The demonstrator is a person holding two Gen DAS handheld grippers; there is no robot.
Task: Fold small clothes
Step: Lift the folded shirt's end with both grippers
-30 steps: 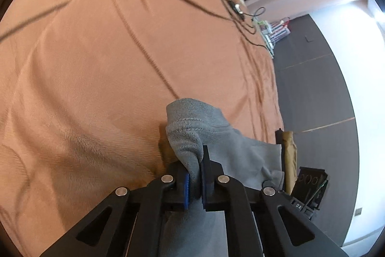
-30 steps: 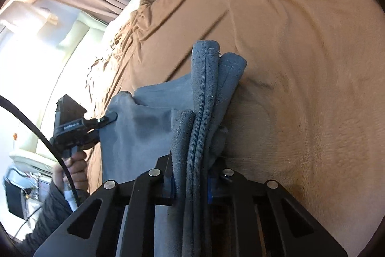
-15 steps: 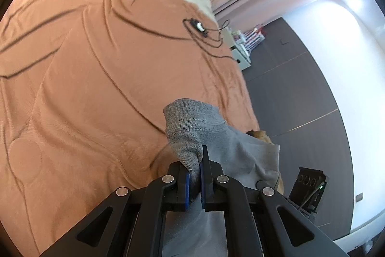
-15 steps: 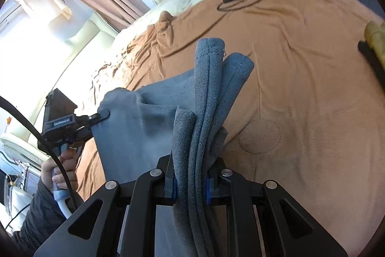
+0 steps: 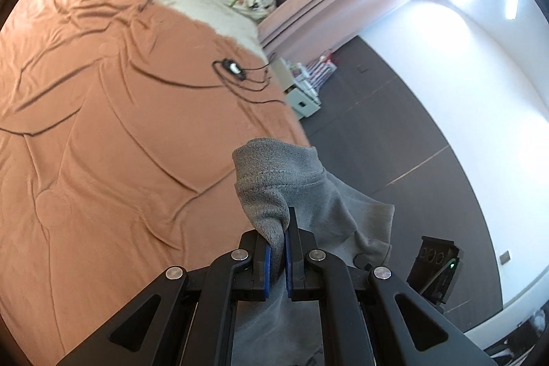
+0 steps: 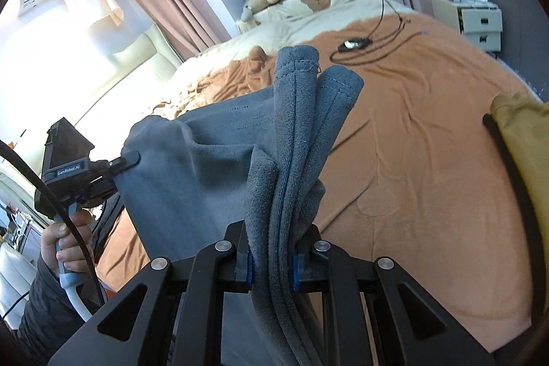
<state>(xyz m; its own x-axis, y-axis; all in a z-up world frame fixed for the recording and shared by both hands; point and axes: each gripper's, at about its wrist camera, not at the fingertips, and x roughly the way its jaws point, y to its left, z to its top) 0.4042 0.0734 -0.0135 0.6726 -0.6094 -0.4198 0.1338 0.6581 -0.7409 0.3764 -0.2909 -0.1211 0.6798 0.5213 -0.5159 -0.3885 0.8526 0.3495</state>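
- The bed (image 5: pixel 103 160), spread with a rumpled orange-brown blanket (image 6: pixel 411 160), fills most of both views; it looks like the place where the folding will happen, and the stretch in front of the claws is bare.
- The grey garment (image 6: pixel 192 167) is off the bed, held in the air between the two claws and hanging slack below them.
- From the right wrist view it reads as soft fleece with stitched hems, several layers of it bunched together at the right-hand end.
- The right claw (image 6: pixel 272 266) is clenched on that thick bunch, the fabric standing up above its pads.
- The left claw (image 5: pixel 278 259) is pinched almost closed on a single ribbed edge of the same garment; the right wrist view shows it gripped in a person's hand (image 6: pixel 68 246).
- A black cable (image 5: pixel 240 81) with a small device lies further up the blanket, well apart from the garment.
- My read: this is the lift-and-spread step, before any fold.
- Next move, I'd judge: draw the claws apart to pull the cloth taut, then lay it flat on the bare blanket, short of the cable.
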